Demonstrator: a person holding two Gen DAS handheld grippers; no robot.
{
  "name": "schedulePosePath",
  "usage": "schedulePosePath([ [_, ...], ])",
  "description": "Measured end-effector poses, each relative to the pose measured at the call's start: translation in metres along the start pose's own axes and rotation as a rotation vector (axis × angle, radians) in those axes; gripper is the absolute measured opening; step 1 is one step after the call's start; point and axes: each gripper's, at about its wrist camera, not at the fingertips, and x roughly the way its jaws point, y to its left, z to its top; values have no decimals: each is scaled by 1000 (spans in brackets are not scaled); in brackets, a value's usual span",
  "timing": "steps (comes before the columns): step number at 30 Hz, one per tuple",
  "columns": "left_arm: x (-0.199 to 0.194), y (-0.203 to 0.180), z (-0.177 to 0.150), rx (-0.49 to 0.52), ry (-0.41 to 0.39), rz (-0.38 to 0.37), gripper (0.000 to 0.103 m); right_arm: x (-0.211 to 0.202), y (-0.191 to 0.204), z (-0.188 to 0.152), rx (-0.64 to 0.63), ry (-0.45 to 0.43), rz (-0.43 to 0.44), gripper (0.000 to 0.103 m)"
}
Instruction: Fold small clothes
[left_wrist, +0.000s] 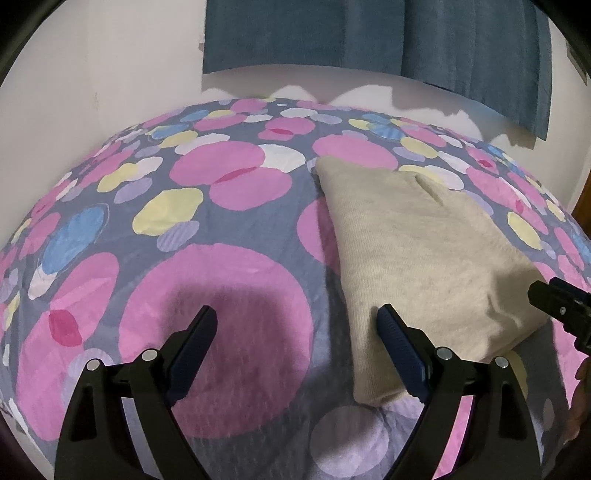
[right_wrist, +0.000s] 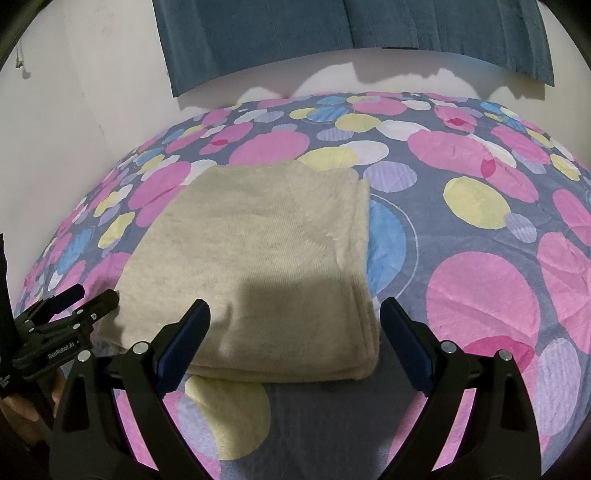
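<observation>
A beige knit garment (left_wrist: 424, 258) lies folded into a thick rectangle on the spotted bedspread (left_wrist: 221, 277). My left gripper (left_wrist: 297, 310) hovers open over the bedspread at the garment's left edge, its right finger above the cloth, nothing between the pads. In the right wrist view the same garment (right_wrist: 258, 240) lies flat with stacked layers along its near edge. My right gripper (right_wrist: 294, 303) stands open just above that near edge, pads clear of the cloth. The left gripper (right_wrist: 94, 295) shows at the garment's left corner; one of the right gripper's fingers (left_wrist: 554, 302) shows at its right side.
The bedspread (right_wrist: 480, 295), with pink, yellow and blue circles, covers the whole bed. A white wall (left_wrist: 92, 74) runs along the left and far sides. A dark blue curtain (right_wrist: 332, 26) hangs above the far edge. A hand (right_wrist: 22, 410) shows at lower left.
</observation>
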Motion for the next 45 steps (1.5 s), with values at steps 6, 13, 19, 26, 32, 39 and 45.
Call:
schedulePosePath([
  [6, -3, 0, 0, -1, -14, 12, 87, 0, 0, -1, 0, -1, 0, 93],
  [13, -5, 3, 3, -20, -21, 23, 87, 0, 0, 2, 1, 0, 2, 93],
  [19, -6, 3, 3, -17, -20, 22, 87, 2, -2, 6, 1, 7, 2, 93],
  [26, -6, 3, 3, -19, -19, 20, 87, 0, 0, 3, -6, 7, 0, 93],
  [32, -6, 3, 3, -23, -15, 20, 87, 1, 2, 1, -8, 13, 2, 93],
  [39, -11, 6, 6, -5, -58, -5, 87, -2, 2, 1, -9, 9, 13, 93],
  [45, 6, 50, 30, -83, -41, 59, 87, -20, -32, 27, 20, -34, -4, 93],
])
